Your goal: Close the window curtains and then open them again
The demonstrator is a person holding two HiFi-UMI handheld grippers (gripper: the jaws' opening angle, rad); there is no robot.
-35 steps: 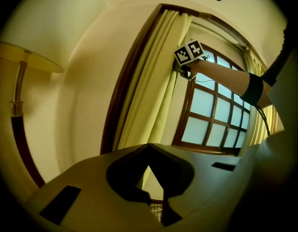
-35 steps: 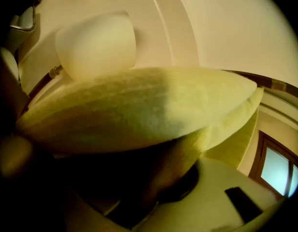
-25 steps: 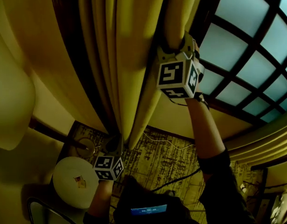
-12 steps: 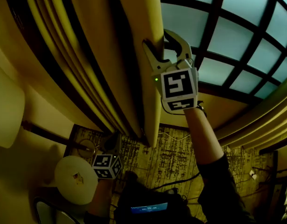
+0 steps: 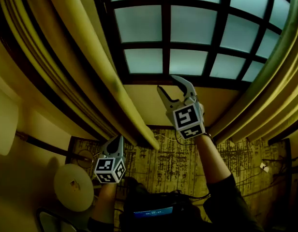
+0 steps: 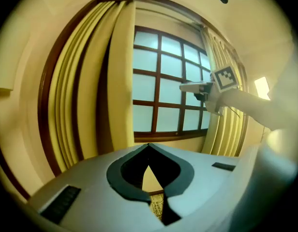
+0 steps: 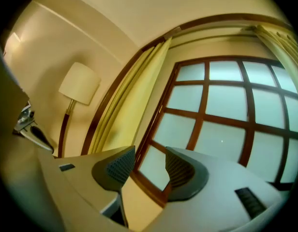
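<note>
Curtains (image 5: 91, 64) bunched aside, window (image 5: 187, 33) bare: reopening looks done. Left gripper (image 5: 117, 140) pressed together, empty; right gripper (image 5: 168, 83) spread, just narrowing, empty.

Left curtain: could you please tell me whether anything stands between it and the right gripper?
Nothing visible does. The right gripper, its jaws apart, empty and just closing a little, is raised before the window. The left curtain hangs off to its left, with only open air between them.
</note>
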